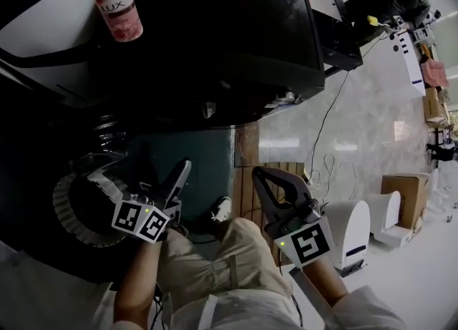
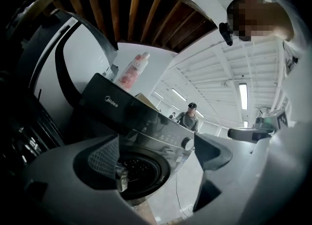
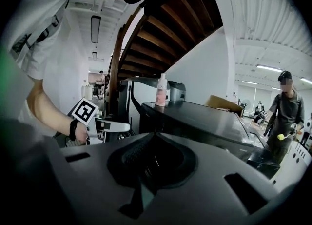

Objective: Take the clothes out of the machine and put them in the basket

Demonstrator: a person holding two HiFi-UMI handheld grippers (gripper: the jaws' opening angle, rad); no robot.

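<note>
Below the Midea washing machine [image 1: 236,35], the left claw [image 1: 139,172] at 7 o'clock gapes empty and the right claw [image 1: 259,175] at 5 o'clock is closed on nothing, so unloading looks not yet begun.

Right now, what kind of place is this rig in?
Probably an open lab or workshop hall, not a home laundry: a washing machine stands by a wooden staircase, a cardboard box sits on a polished floor, and strip lights hang overhead.
</note>
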